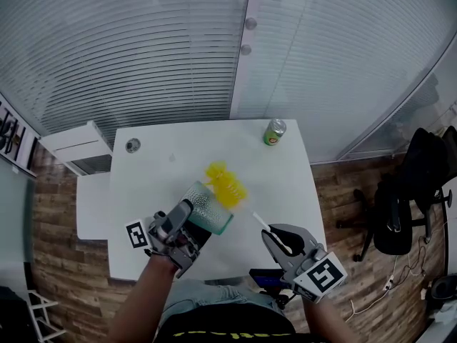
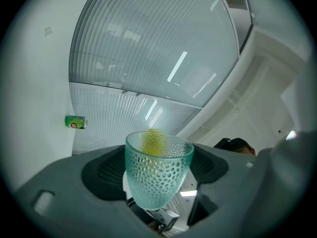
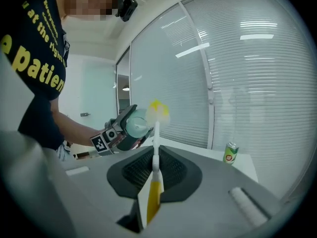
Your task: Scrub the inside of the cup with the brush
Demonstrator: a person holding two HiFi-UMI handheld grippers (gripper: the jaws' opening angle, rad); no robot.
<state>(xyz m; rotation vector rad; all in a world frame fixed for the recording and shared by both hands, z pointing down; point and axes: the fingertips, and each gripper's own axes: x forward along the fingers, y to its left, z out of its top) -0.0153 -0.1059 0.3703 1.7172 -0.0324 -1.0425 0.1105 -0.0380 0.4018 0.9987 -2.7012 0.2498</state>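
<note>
My left gripper (image 1: 191, 227) is shut on a teal dimpled glass cup (image 1: 208, 211), holding it above the near part of the white table (image 1: 171, 164) with its mouth tilted up and away. In the left gripper view the cup (image 2: 157, 175) stands between the jaws, my left gripper (image 2: 158, 185) gripping its lower body. My right gripper (image 1: 280, 240) is shut on the white handle of a brush (image 1: 263, 225). Its yellow head (image 1: 226, 183) is at the cup's mouth and shows through the glass (image 2: 152, 142). From my right gripper (image 3: 155, 168), the brush (image 3: 156, 133) rises toward the cup (image 3: 135, 124).
A green can (image 1: 275, 131) stands at the table's far right edge. A small round metal fitting (image 1: 133, 146) sits at the far left corner. A low white cabinet (image 1: 76, 147) is left of the table, a black office chair (image 1: 401, 200) to the right. Glass walls with blinds stand behind.
</note>
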